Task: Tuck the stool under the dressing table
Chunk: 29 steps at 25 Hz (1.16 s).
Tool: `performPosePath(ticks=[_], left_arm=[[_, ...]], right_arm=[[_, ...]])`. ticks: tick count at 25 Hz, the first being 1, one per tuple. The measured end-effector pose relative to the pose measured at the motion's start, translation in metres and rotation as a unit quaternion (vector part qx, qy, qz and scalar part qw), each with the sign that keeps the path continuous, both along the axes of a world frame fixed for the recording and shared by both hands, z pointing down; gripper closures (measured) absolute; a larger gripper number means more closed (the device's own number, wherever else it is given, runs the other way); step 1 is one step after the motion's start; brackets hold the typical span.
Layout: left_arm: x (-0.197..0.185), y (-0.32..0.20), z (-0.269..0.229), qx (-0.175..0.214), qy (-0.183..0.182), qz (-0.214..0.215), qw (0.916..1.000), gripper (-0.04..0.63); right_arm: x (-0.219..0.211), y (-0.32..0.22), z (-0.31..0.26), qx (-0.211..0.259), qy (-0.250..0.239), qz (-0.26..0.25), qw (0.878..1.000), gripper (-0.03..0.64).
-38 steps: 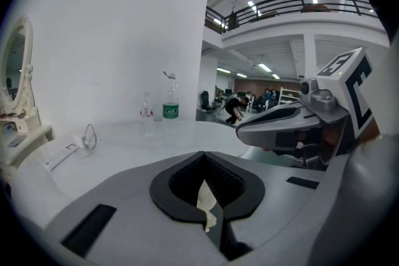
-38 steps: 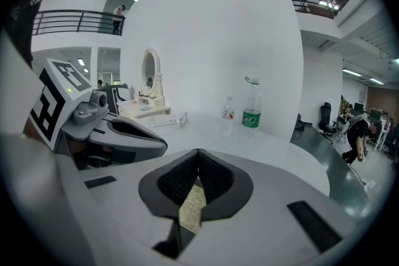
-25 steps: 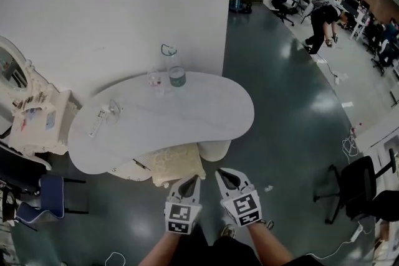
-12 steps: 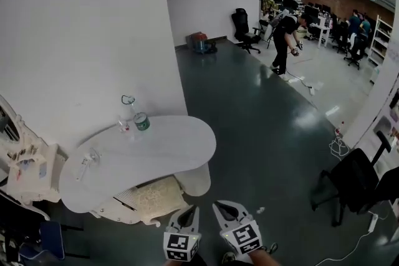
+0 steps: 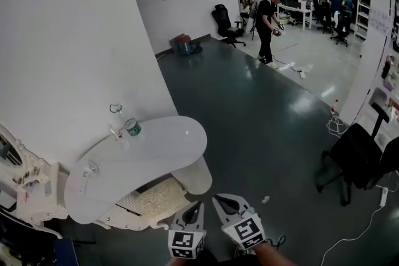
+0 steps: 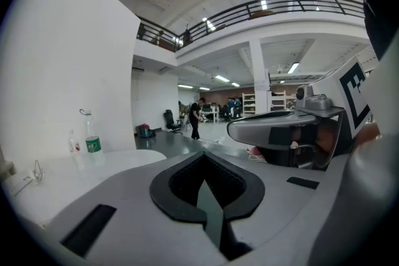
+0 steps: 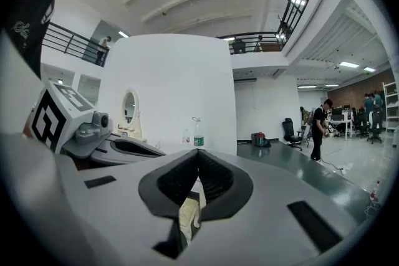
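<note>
A dark glossy floor [image 5: 249,121] and a white wall [image 5: 75,40] frame the white, kidney-shaped dressing table [image 5: 168,146], which stands against the wall. The stool [image 5: 156,201], topped with a cream cushion, sits beneath the tabletop's near edge, its front part showing beyond the rim. Nearer the camera, the left gripper [image 5: 196,205] and right gripper [image 5: 221,199] are held side by side, apart from the stool, each with its jaws pressed together on nothing; a green-labelled bottle [image 5: 130,126] stands on the tabletop by the wall.
</note>
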State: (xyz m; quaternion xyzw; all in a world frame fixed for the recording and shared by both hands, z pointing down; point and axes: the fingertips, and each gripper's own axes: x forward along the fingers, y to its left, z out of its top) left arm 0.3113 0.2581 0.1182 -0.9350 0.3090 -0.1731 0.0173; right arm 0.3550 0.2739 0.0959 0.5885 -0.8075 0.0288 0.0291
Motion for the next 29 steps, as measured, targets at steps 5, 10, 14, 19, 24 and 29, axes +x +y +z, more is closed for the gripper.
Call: performPosePath(ticks=[5, 10, 14, 19, 24, 29], left_arm=[[0.002, 0.004, -0.003, 0.008, -0.004, 0.0, 1.0, 0.591], [0.001, 0.008, 0.0, -0.002, 0.003, -0.001, 1.0, 0.591], [-0.003, 0.007, 0.007, -0.004, 0.0, -0.007, 1.0, 0.591], [-0.006, 0.005, 0.004, -0.001, 0.004, -0.014, 0.9999, 0.591], [-0.008, 0.002, 0.004, -0.002, 0.001, -0.017, 0.9999, 0.591], [-0.008, 0.001, 0.0, -0.005, 0.005, -0.021, 0.9997, 0.591]], right_arm=[[0.002, 0.005, -0.005, 0.009, -0.02, 0.012, 1.0, 0.611], [0.0, 0.006, -0.002, 0.011, -0.023, 0.012, 1.0, 0.611], [0.001, 0.006, 0.003, 0.005, -0.025, 0.01, 1.0, 0.611], [0.003, 0.004, 0.001, 0.005, -0.018, 0.01, 1.0, 0.611], [-0.001, 0.002, 0.0, 0.006, -0.015, 0.003, 1.0, 0.611], [-0.004, 0.002, -0.002, 0.003, -0.024, 0.001, 1.0, 0.611]])
